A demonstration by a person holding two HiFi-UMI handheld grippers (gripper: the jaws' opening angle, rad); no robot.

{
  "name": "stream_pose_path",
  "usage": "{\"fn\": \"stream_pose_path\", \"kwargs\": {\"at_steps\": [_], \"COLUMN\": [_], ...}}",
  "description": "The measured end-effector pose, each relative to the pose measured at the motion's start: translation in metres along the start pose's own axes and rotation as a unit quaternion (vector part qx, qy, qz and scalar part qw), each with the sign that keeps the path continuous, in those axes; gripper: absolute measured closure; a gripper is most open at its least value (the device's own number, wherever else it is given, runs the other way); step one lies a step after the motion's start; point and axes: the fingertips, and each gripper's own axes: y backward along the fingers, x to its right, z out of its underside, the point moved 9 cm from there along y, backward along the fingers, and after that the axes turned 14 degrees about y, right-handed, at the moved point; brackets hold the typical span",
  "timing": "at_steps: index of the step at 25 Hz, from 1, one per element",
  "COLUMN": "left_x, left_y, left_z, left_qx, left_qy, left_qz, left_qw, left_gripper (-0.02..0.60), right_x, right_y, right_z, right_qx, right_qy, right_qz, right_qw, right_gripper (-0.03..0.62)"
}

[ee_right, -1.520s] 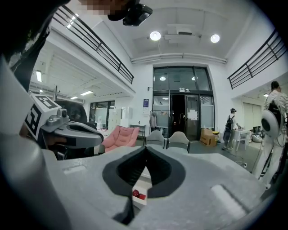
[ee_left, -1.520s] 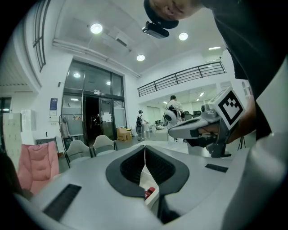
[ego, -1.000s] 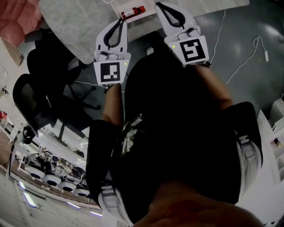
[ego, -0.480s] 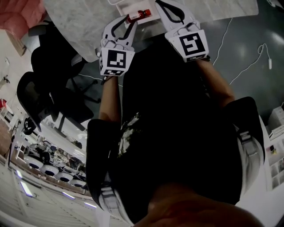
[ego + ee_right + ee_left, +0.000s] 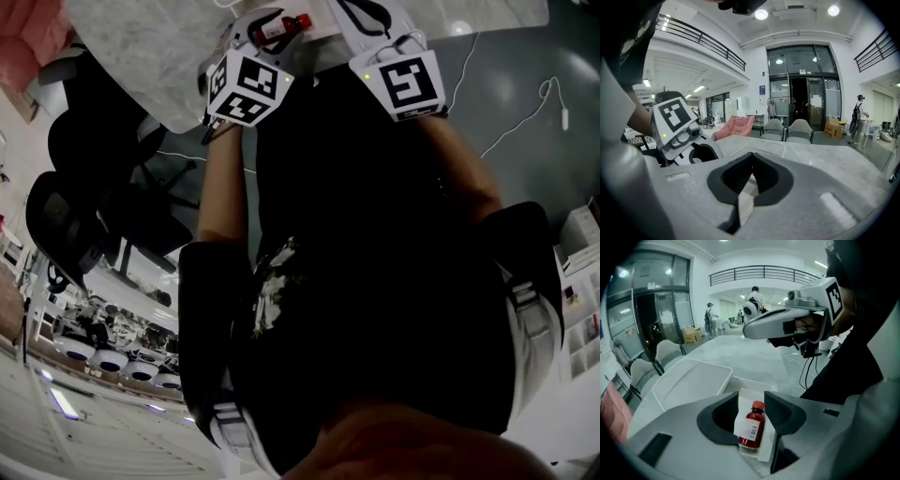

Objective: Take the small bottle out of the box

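1. The small bottle (image 5: 752, 426) lies on a white sheet (image 5: 740, 404), long axis along your left gripper (image 5: 752, 402), red cap pointing away.
2. Those jaws are opening, clear of the bottle between them. Your right gripper (image 5: 751, 161) pinches a white flap (image 5: 746, 201), perhaps the box's.
3. A second ago the left gripper sat lower, short of the bottle.
4. Its white label carries a barcode; the print is unreadable.

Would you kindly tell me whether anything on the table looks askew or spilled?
The small bottle lies on its side on a white sheet between the left gripper's opening jaws, cap on, nothing spilled.
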Motion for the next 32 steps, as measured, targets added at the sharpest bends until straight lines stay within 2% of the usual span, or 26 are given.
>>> {"fn": "stream_pose_path", "kwargs": {"at_steps": [4, 8, 13, 16, 18, 22, 24, 27, 29, 32], "left_x": [-0.007, -0.009, -0.015, -0.027, -0.030, -0.039, -0.042, -0.035, -0.028, -0.021], "left_y": [-0.023, -0.045, -0.066, -0.073, -0.075, -0.068, -0.066, -0.072, -0.081, -0.094], "left_z": [0.000, 0.000, 0.002, -0.005, -0.004, 0.001, 0.001, 0.002, 0.001, 0.007], "left_qx": [-0.074, -0.123, -0.176, -0.185, -0.181, -0.156, -0.154, -0.165, -0.178, -0.202], "left_qy": [-0.004, -0.025, 0.003, -0.004, 0.008, 0.026, 0.045, 0.067, 0.052, 0.025], "left_qz": [0.047, 0.061, 0.089, 0.070, 0.057, -0.010, -0.002, 0.044, 0.056, 0.049], "left_qw": [0.9962, 0.9903, 0.9804, 0.9801, 0.9819, 0.9873, 0.9870, 0.9830, 0.9811, 0.9778], "left_gripper": [0.397, 0.405, 0.412, 0.408, 0.403, 0.408, 0.407, 0.403, 0.393, 0.396], "right_x": [-0.005, -0.006, 0.002, 0.003, 0.002, 0.003, 0.002, -0.002, -0.002, 0.000], "right_y": [-0.009, -0.016, -0.020, -0.020, -0.022, -0.025, -0.027, -0.031, -0.033, -0.031], "right_z": [0.008, 0.012, 0.015, 0.015, 0.017, 0.014, 0.009, 0.004, 0.004, 0.006], "right_qx": [-0.011, -0.016, -0.021, -0.025, -0.025, -0.019, -0.017, -0.010, -0.006, -0.008], "right_qy": [-0.007, -0.017, -0.041, -0.043, -0.039, -0.032, -0.030, -0.028, -0.030, -0.035], "right_qz": [-0.010, -0.007, 0.011, 0.010, 0.007, 0.004, -0.003, -0.016, -0.019, -0.016], "right_qw": [1.000, 1.000, 0.999, 0.999, 0.999, 0.999, 0.999, 0.999, 0.999, 0.999], "right_gripper": [0.599, 0.599, 0.599, 0.599, 0.599, 0.599, 0.599, 0.599, 0.599, 0.599]}}
